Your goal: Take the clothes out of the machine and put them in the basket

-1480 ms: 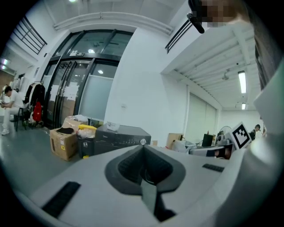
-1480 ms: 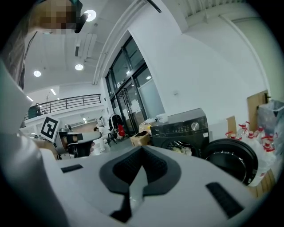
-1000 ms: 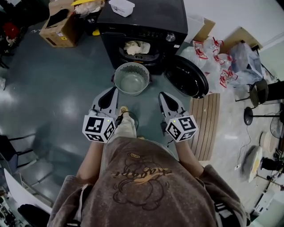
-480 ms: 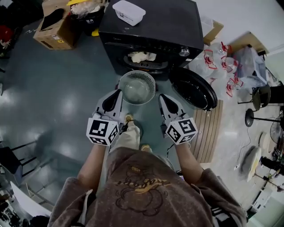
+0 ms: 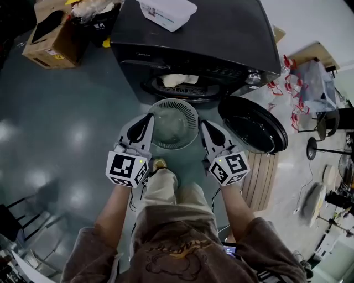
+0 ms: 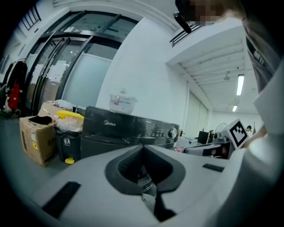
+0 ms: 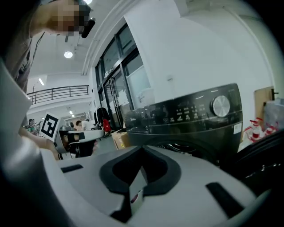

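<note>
A black front-loading washing machine [image 5: 193, 41] stands ahead with its round door [image 5: 253, 125] swung open to the right. Pale clothes [image 5: 180, 80] lie in the drum opening. A round pale-green slatted basket [image 5: 173, 122] sits on the floor just in front of it, with nothing visible inside. My left gripper [image 5: 147, 118] hangs at the basket's left rim and my right gripper [image 5: 204, 125] at its right rim. Both are shut with nothing held. The left gripper view shows closed jaws [image 6: 142, 148] facing the machine [image 6: 128, 128]. The right gripper view shows the same [image 7: 142, 150], facing the control panel [image 7: 195, 111].
A white plastic tub [image 5: 168, 11] rests on the machine's top. A cardboard box [image 5: 52, 33] and a lined bin [image 5: 97, 14] stand to its left. Red-and-white plastic bags [image 5: 287, 80] and a wooden slat board [image 5: 260, 177] lie to the right. My legs are below the basket.
I have stepped toward the machine. Both grippers moved forward and lower, from behind the basket to either side of its rim. Both stayed shut.
</note>
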Motion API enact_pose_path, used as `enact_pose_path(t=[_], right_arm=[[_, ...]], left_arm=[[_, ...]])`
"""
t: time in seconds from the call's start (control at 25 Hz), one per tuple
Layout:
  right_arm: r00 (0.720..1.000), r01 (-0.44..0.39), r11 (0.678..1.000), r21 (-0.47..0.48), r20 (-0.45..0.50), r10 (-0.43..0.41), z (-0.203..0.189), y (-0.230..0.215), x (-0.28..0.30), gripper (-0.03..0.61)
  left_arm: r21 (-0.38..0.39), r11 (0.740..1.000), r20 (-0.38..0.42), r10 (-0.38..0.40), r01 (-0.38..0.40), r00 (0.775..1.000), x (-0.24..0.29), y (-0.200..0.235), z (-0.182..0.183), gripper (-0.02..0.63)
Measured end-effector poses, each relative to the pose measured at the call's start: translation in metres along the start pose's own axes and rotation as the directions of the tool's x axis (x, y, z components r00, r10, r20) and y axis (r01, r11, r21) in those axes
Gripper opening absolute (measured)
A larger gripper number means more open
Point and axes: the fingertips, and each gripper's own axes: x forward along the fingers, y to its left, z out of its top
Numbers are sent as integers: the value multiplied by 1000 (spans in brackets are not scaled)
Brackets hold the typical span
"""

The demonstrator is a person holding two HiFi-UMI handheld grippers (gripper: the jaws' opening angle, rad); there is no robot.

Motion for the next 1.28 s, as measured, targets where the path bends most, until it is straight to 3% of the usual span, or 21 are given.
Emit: enact_pose_path(t=[0.4,0.76,0.92,1.28], right_arm=[[998,-10,1000,-5,58,11,-122,-64,58,-3],[988,-28,999,-20,150,30,-219,-102,72,-3],[979,-32,999,-35,201,38,-243,-112,68,-3],[962,-47,996,-73,266,65,-255,-110,37,-3]], left_arm=[[-30,1000,47,-4,5,999,58,31,-138,6],[39,999,107,-27,23,994,90,27,-236,6],[76,996,138,-45,35,989,96,13,-256,6],[117,992,196,-63,41,979,82,-24,-261,6]])
